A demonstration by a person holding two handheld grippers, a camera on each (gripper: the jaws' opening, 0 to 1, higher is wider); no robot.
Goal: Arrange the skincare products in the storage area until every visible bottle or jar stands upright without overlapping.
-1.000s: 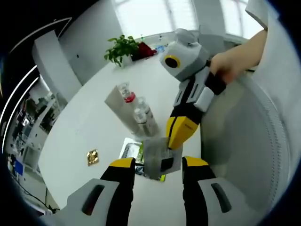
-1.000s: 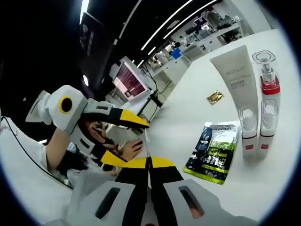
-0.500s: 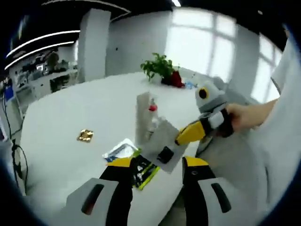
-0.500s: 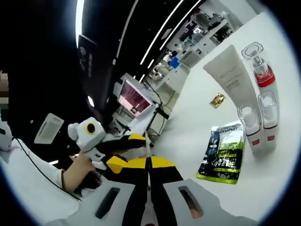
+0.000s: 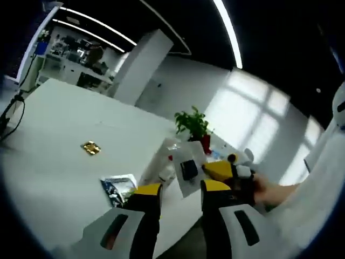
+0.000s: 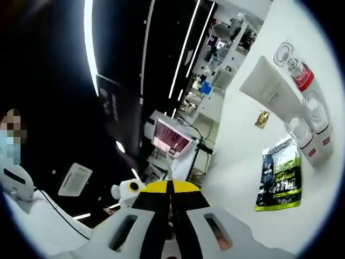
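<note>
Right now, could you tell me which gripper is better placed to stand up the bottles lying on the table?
Probably left: the left gripper is open and empty, while the right gripper is shut on a pale packet.

On the table point(image 6: 242, 162) — sachet point(image 6: 280, 175) beside bottles point(image 6: 312, 127), tube point(image 6: 269, 89) alongside.

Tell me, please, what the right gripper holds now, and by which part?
The right gripper holds a thin grey sachet by its edge, jaws shut on it. The left gripper is open, holding nothing.
</note>
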